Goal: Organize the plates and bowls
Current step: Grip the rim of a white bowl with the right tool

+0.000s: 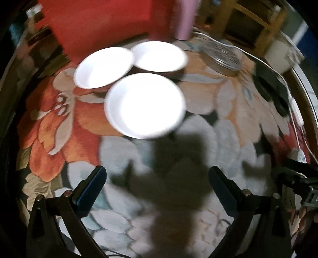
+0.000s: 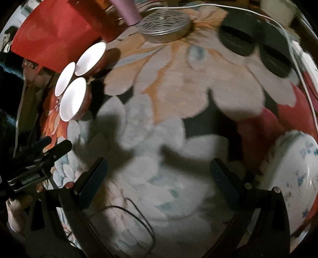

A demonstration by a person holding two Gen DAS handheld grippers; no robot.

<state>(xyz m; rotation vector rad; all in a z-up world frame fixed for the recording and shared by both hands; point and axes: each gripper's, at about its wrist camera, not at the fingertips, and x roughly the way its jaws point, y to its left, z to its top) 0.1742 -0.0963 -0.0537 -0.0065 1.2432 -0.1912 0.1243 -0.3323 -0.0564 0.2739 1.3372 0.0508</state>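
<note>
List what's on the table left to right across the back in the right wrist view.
Red bag → three white bowls → pink cylinder → round metal perforated lid → two black discs → white cable.

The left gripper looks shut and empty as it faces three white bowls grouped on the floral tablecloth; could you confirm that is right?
Not quite: the left gripper is open, its fingers spread wide in the left wrist view. It is indeed empty, facing three white bowls grouped on the floral tablecloth.
</note>
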